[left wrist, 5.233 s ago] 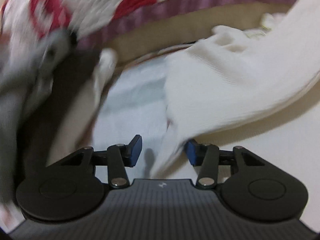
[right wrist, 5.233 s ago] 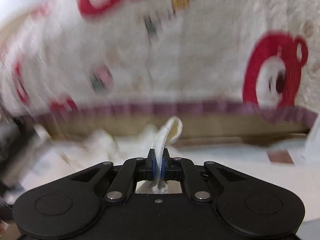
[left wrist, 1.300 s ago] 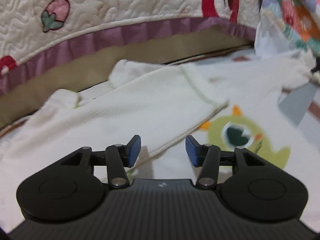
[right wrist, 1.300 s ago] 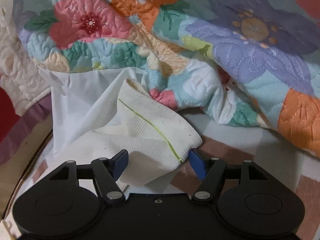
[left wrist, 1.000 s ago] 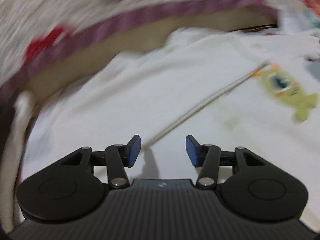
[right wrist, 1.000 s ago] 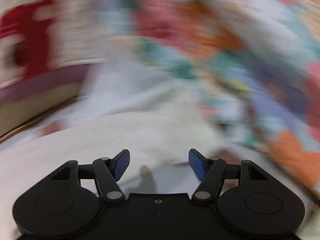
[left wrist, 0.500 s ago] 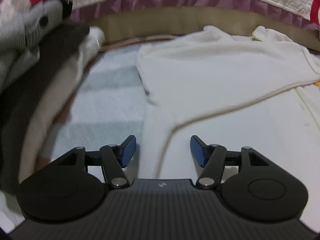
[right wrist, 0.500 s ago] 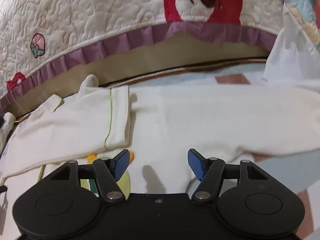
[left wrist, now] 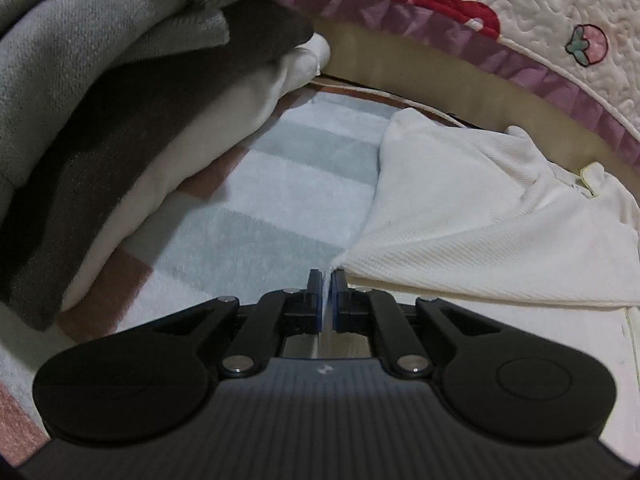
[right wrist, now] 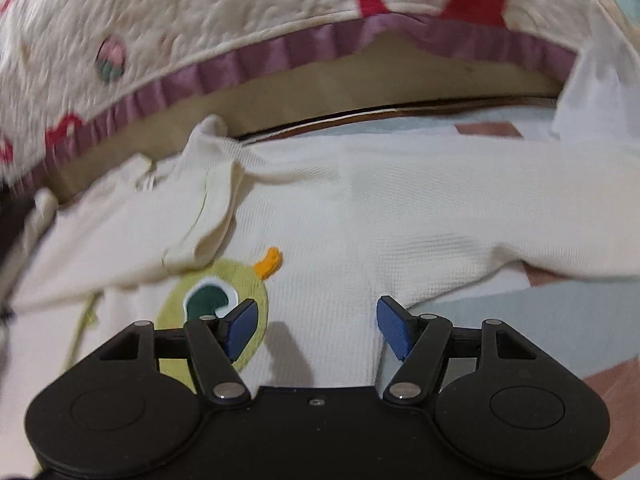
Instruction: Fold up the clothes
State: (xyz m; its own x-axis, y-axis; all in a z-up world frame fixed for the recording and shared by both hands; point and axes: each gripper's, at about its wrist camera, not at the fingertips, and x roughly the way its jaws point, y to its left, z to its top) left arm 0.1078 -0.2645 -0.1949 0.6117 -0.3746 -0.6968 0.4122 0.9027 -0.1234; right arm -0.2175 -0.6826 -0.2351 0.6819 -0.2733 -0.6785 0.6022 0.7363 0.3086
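Observation:
A cream knit shirt [right wrist: 400, 208] with a green monster patch [right wrist: 208, 300] lies spread on a striped blanket. In the left wrist view its left edge [left wrist: 460, 232] rises in a fold toward my left gripper [left wrist: 328, 292], whose blue pads are shut on a corner of the cloth. In the right wrist view my right gripper [right wrist: 316, 324] hovers open just above the shirt's body beside the patch, nothing between its fingers. One sleeve [right wrist: 200, 216] lies folded across the chest.
A stack of folded grey, brown and white clothes [left wrist: 100, 120] sits at the left. A quilted bedspread with red bears and purple trim [left wrist: 500, 28] hangs along the back. The striped blanket [left wrist: 260, 216] shows between stack and shirt.
My left gripper has slid left along the shirt to its edge and shut on the cloth. My right gripper swung from the flowered quilt to over the shirt's chest, still open.

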